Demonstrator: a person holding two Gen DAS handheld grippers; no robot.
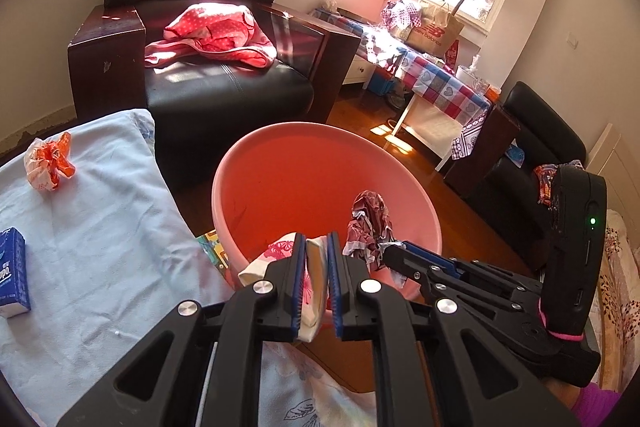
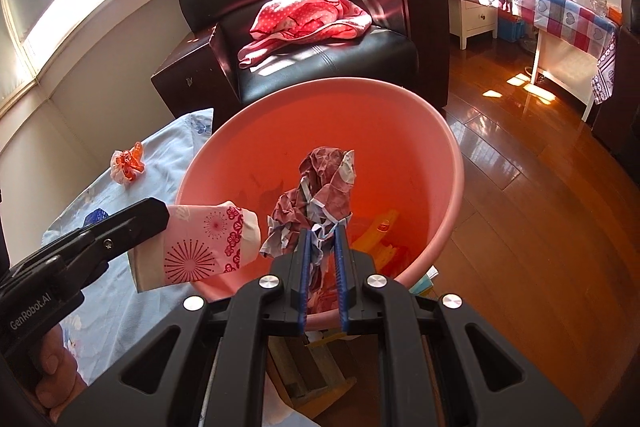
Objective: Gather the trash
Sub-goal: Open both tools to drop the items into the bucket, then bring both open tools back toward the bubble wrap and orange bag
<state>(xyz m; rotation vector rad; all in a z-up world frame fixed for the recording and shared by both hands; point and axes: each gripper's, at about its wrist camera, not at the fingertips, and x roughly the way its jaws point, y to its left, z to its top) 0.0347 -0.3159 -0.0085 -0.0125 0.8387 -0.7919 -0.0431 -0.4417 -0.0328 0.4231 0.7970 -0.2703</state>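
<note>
Pink pack [image 1: 314, 279] between left gripper [image 1: 318, 247]

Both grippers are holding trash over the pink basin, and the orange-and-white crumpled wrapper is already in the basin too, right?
Not quite. The orange-and-white wrapper is not in the pink basin; it lies on the light blue cloth beside it, as the left wrist view shows. Both the left gripper and the right gripper do hold trash over the basin.

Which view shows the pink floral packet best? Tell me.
The right wrist view: the pink floral packet shows its whole printed face there, side-on, at the pink basin rim, held by the left hand-held gripper. The left wrist view shows the packet only edge-on, mostly hidden between the pads.
</note>
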